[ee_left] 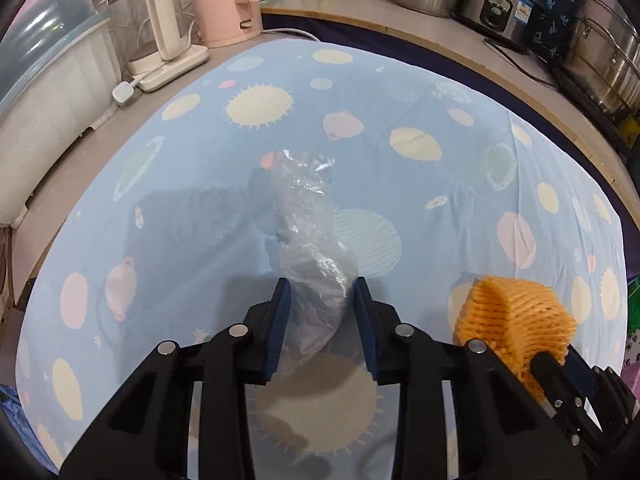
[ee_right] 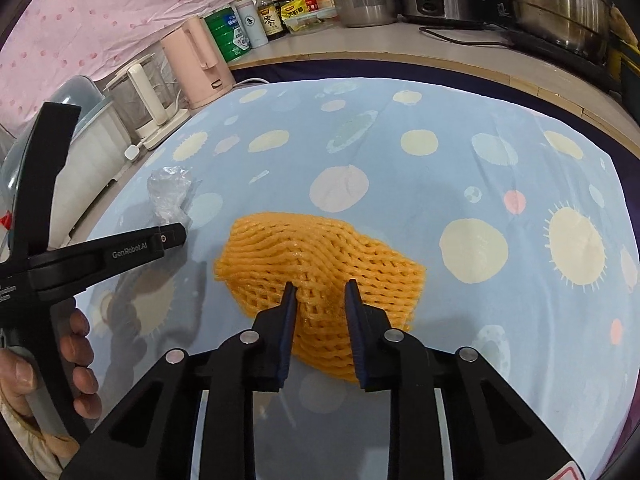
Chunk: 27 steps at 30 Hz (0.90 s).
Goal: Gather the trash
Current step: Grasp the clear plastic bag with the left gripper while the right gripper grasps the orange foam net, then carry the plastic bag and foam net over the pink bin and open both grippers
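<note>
On the blue patterned cloth [ee_left: 168,208], the right gripper [ee_right: 320,286] clenches the orange foam net [ee_right: 320,248], the left gripper [ee_left: 322,284] clenches the crumpled clear plastic bag [ee_left: 306,236], and only the right view shows a hand [ee_right: 76,364].

The crumpled clear plastic bag [ee_left: 308,248] lies on the blue planet-print cloth [ee_left: 420,184] covering the desk, with the orange foam fruit net [ee_right: 320,276] just to its right. Left tool [ee_left: 322,292] straddles the bag; right tool [ee_right: 320,292] straddles the net. Behind, the pink kettle [ee_right: 198,64], bottles and steel pots [ee_right: 366,4] line the desk's far edge.
</note>
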Each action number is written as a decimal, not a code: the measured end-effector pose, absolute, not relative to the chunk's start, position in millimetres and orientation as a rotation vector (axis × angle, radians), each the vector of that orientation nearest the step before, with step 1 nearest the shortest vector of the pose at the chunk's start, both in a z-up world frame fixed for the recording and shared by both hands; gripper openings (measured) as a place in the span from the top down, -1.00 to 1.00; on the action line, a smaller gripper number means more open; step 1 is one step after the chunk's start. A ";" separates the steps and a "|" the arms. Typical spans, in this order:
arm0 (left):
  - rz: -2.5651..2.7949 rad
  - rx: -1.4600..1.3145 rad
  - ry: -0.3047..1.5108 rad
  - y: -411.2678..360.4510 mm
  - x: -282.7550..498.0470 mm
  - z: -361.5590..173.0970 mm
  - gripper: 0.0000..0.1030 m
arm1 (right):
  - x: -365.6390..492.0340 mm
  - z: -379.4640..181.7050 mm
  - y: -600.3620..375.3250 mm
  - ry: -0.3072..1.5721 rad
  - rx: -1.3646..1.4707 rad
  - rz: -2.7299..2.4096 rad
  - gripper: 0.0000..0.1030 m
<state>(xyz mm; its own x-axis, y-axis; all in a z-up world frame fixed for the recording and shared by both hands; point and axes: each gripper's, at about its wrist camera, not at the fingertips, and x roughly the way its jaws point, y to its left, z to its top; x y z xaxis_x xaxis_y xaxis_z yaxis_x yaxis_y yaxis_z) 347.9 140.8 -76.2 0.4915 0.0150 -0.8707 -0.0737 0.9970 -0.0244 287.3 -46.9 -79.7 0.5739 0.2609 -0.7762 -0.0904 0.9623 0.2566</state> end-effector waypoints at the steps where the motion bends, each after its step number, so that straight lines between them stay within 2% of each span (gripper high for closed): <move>1: 0.054 -0.056 1.051 139.5 345.6 -75.5 0.49 | 285.0 -78.1 -48.4 0.936 0.202 0.207 0.61; 6: 0.035 -0.053 1.046 133.8 331.0 -67.0 0.63 | 269.9 -65.7 -57.5 0.911 0.226 0.207 0.73; 10: 0.011 -0.053 1.033 126.5 313.6 -54.2 0.72 | 252.9 -50.8 -67.6 0.884 0.236 0.204 0.74; 27: -0.226 -0.018 0.974 36.2 204.7 4.7 0.73 | 145.6 5.6 -152.2 0.757 0.309 0.103 0.75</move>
